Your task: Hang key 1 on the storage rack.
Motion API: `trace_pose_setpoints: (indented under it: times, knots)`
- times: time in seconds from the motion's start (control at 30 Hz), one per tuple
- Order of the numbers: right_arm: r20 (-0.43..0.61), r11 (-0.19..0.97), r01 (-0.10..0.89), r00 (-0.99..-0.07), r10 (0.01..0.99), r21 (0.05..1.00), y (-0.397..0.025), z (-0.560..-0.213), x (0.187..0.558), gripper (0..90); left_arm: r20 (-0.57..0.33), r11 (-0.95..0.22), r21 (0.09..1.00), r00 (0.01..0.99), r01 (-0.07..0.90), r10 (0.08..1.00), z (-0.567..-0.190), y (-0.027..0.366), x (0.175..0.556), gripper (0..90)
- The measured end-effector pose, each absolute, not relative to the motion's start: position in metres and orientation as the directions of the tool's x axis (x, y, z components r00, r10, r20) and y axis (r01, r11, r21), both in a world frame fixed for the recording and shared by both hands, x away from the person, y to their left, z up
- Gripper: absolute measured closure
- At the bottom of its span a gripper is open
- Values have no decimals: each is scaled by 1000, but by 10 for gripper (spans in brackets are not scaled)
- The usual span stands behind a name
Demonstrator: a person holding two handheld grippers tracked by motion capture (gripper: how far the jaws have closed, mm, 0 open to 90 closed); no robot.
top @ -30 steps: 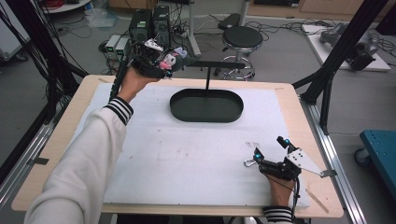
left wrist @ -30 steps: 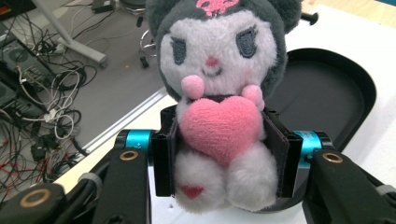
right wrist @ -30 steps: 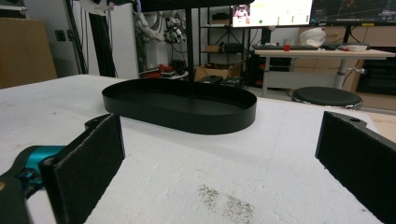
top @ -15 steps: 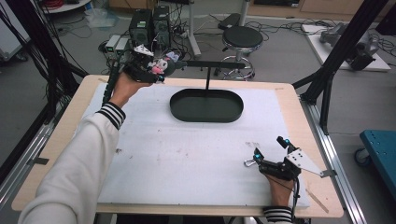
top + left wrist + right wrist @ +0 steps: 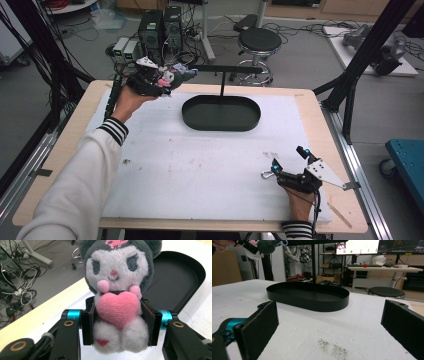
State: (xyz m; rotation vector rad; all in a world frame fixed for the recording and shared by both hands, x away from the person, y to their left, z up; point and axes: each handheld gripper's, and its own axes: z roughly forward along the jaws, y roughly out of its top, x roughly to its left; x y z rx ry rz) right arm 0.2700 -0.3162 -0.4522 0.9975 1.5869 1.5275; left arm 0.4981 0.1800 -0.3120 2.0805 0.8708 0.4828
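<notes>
The left gripper point(image 5: 117, 322) pinches the plush point(image 5: 117, 290), seemingly light and squashy, at its waist; the right gripper point(image 5: 329, 322) gapes empty.

1. The left gripper point(image 5: 172, 80) has moved up and away from the person. It was near the tray's point(image 5: 221, 113) left end. Now it is held higher, by the left tip of the black bar point(image 5: 225, 68) over the tray.
2. The plush toy point(image 5: 117, 293) went along with it, pinched between the two jaws.
3. The left hand point(image 5: 131, 97) has reached farther out over the far left part of the table point(image 5: 310, 102).
4. The striped cuff point(image 5: 113, 130) has slid forward with the arm, and more of the white sleeve point(image 5: 75, 190) now lies over the table.
</notes>
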Motion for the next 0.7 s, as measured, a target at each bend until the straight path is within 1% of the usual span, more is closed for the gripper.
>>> trace_pose_setpoints:
  times: [0.2, 0.27, 0.3, 0.33, 0.4, 0.43, 0.47, 0.57, 0.7]
  knots:
    - [21, 5, 56, -452, 892, 998, -316, -452, 270, 5, 23, -423, 806, 693, 414, 721, -318, 179, 499, 515]
    - [28, -1, 59, -453, 891, 998, -316, -452, 270, 5, 6, -411, 819, 710, 401, 704, -320, 181, 499, 480]
    - [24, 2, 56, -453, 891, 998, -316, -452, 270, 5, -21, -382, 843, 733, 379, 680, -321, 183, 499, 430]
    - [21, 4, 56, -452, 892, 998, -316, -452, 270, 5, -31, -357, 864, 746, 355, 665, -322, 184, 499, 350]
    - [23, 2, 56, -453, 891, 998, -316, -452, 270, 5, -18, -331, 893, 759, 305, 651, -323, 188, 497, 241]
    - [22, 3, 56, -452, 892, 998, -316, -452, 270, 5, -20, -313, 906, 768, 284, 640, -323, 190, 496, 163]
    - [24, 2, 57, -452, 892, 998, -316, -452, 270, 5, -22, -289, 922, 782, 256, 623, -324, 194, 494, 119]
    - [22, 4, 56, -452, 892, 998, -316, -452, 270, 5, 12, -250, 954, 808, 168, 590, -325, 204, 484, 104]
    - [29, -2, 60, -453, 891, 998, -316, -452, 270, 5, 41, -239, 963, 813, 122, 580, -328, 219, 468, 91]
